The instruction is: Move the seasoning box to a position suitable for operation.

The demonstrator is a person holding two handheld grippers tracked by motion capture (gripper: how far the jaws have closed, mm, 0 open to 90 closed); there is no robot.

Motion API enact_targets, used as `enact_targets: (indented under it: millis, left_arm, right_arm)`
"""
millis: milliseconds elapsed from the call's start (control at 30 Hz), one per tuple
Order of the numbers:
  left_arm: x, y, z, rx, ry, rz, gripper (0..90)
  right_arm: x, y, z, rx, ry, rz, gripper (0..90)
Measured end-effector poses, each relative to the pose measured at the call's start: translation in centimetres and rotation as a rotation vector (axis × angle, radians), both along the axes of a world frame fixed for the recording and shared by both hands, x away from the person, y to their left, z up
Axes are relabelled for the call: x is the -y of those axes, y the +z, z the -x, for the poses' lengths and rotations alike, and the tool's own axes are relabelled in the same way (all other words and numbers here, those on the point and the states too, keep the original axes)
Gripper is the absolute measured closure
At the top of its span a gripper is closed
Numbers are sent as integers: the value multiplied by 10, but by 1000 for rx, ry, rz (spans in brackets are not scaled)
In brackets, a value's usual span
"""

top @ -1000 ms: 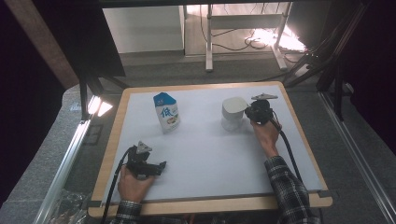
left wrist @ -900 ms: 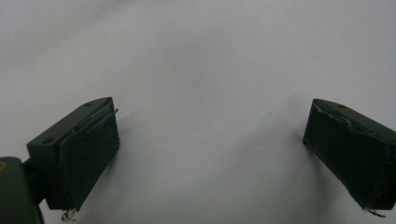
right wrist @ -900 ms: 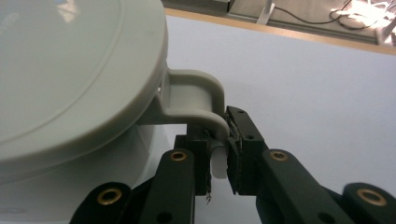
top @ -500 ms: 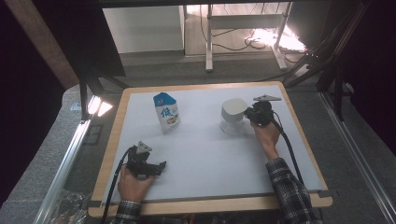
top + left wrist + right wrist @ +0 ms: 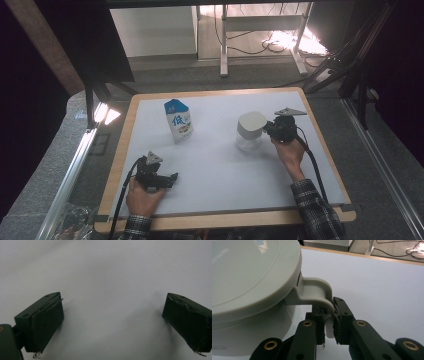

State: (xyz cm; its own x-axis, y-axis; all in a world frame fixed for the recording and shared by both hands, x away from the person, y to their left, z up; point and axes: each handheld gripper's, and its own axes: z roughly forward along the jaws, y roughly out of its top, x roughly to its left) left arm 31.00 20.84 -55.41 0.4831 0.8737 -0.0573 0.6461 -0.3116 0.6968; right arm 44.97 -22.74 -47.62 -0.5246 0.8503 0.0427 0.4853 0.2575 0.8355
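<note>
1. At the left of the bench point(image 5: 150, 107), near its front edge, my left gripper point(image 5: 172, 177) rests on the white mat with its fingers point(image 5: 47, 320) spread wide apart and nothing between them.
2. Farther back and to the right of it stands a blue-and-white carton point(image 5: 178, 121), upright and well apart from either hand.
3. Right of centre stands the jug point(image 5: 250, 131), a clear-walled container under a wide grey lid point(image 5: 249, 277). It looks like rigid plastic, and I judge it light, since I can see nothing in it.
4. At its right side my right gripper point(image 5: 329, 326) has its fingers point(image 5: 342, 322) clamped on the jug's thin handle point(image 5: 318, 293), just below where it curves out from under the lid.
5. The handle is stiff but narrow and smooth, so I would expect the jug to swing or twist about so small a hold if I lift it fast.
6. A grip high on the handle, close to the lid, should hold it steadiest; the clear wall looks too wide and slippery to take.
</note>
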Motion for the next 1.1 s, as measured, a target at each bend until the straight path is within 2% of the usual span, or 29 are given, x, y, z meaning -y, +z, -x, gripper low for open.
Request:
enact_targets:
  millis: [33,233,333,467,833,1100]
  left_arm:
    - [0,0,0,0,-1,-1,31]
    - [0,0,0,0,-1,-2,32]
    - [0,0,0,0,-1,-2,31]
    - [0,0,0,0,-1,-2,32]
    - [0,0,0,0,-1,-2,32]
    - [0,0,0,0,-1,-2,32]
  right_arm:
    - [2,0,9,-2,7,-2,802]
    - [6,-2,36,-5,24,-9,802]
    - [6,-4,49,-2,27,10,801]
    - [7,-7,63,-20,14,25,800]
    - [11,-14,81,-5,-3,47,796]
    - [20,-21,87,27,15,28,789]
